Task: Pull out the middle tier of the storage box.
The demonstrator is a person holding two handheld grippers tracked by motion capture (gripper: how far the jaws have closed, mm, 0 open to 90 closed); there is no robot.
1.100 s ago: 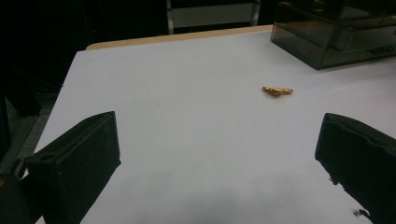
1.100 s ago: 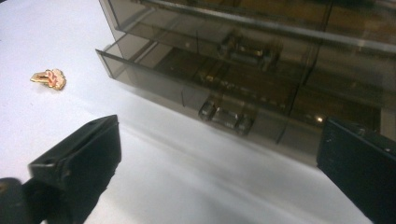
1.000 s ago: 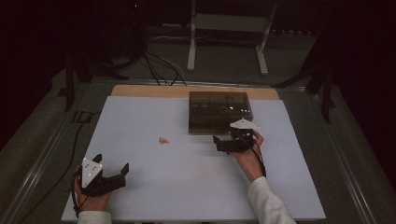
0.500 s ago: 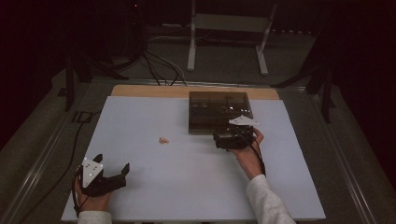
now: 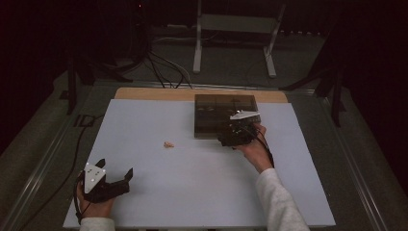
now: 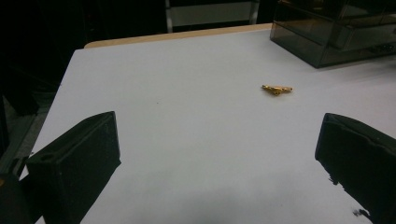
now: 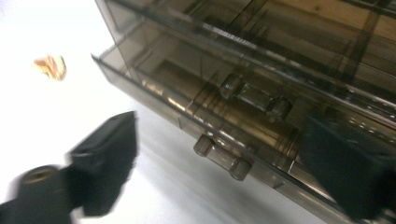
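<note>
While my left gripper (image 5: 115, 179) rests open near the table's (image 5: 144, 125) front left corner, my right gripper (image 7: 219, 154), jaws just closing, unclenched, straddles the handle (image 7: 223, 156) of the box's (image 5: 211, 108) lower drawer (image 7: 154, 88) toward the far edge.

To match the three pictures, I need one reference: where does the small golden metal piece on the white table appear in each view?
High view: the small golden metal piece lies left of centre.
Left gripper view: right of centre, in the upper half.
Right gripper view: blurred, at the upper left.
Shared landmark: the smoky transparent plastic drawer box, which stands to the right of the piece in every view.
</note>
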